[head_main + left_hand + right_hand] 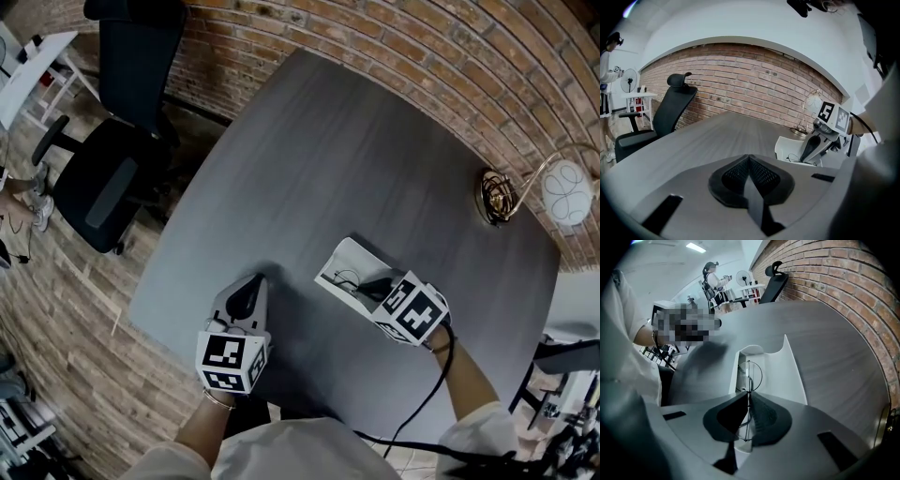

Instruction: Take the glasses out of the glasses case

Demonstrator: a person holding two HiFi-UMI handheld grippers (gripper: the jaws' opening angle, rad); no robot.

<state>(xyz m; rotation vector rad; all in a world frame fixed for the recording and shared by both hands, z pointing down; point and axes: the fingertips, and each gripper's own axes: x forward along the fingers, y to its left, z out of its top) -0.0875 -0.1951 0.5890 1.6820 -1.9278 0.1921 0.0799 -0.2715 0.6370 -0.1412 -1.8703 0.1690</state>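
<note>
On the grey table (356, 150), the white glasses case (342, 262) lies open, toward 5 o'clock from the table's middle in the head view. The right gripper (375, 286) reaches into it from 4 o'clock. In the right gripper view the fingers of the right gripper (747, 392) are closed on the thin wire frame of the glasses (753, 374). One round lens shows just beyond the fingertips at 12 o'clock and the other sits back between the fingers. The glasses are edge-up over the case's (787, 371) pale inside, and whether they touch it cannot be told. The left gripper (255, 279) rests on the table at about 8 o'clock from the case, near it but apart. In the left gripper view, the fingers of the left gripper (749, 157) are pressed together with nothing between them, and the case (785, 147) shows at 2 o'clock with the right gripper over it. A black office chair (103, 178) stands off the table at 10 o'clock. A brass-coloured wire stand (497, 195) sits near the table's edge at 2 o'clock of the case. A brick wall (422, 47) runs behind.
</note>
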